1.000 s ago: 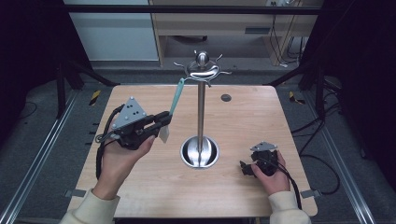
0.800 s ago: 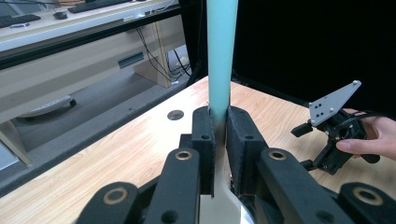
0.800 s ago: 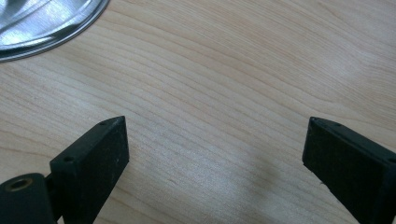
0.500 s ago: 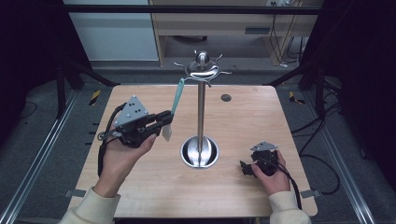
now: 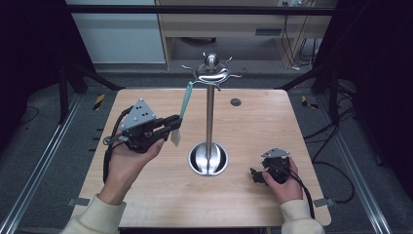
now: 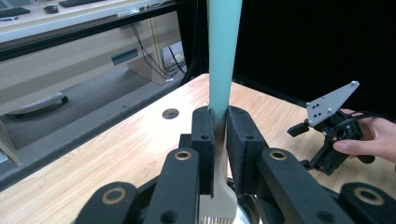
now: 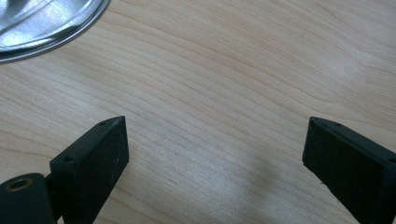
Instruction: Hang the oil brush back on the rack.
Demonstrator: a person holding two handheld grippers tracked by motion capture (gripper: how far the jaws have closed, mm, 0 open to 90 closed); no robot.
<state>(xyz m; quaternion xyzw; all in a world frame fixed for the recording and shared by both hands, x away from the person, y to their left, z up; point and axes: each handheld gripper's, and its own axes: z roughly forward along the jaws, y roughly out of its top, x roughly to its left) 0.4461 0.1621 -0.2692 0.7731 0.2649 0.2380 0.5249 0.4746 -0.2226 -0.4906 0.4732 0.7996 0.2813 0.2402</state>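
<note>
Your left gripper (image 5: 170, 127) pinches the teal brush (image 5: 182, 111), handle running up toward 1 o'clock, its tip at a hook of the metal stand (image 5: 209, 105). That hand is the nearer; the right gripper (image 5: 254, 175) rests spread on the table (image 5: 272, 122).

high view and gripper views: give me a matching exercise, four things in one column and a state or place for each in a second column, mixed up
Things:
1. teal-handled brush with pale bristles
2. left gripper
3. right gripper
4. round steel base of the hook stand

States or places:
A. jaws wide apart above bare wood
B. hanging from a hook, bristles down
C. sits mid-table under the upright pole
D. jaws clamped on the handle

Pairs: 1-B, 2-D, 3-A, 4-C
</note>
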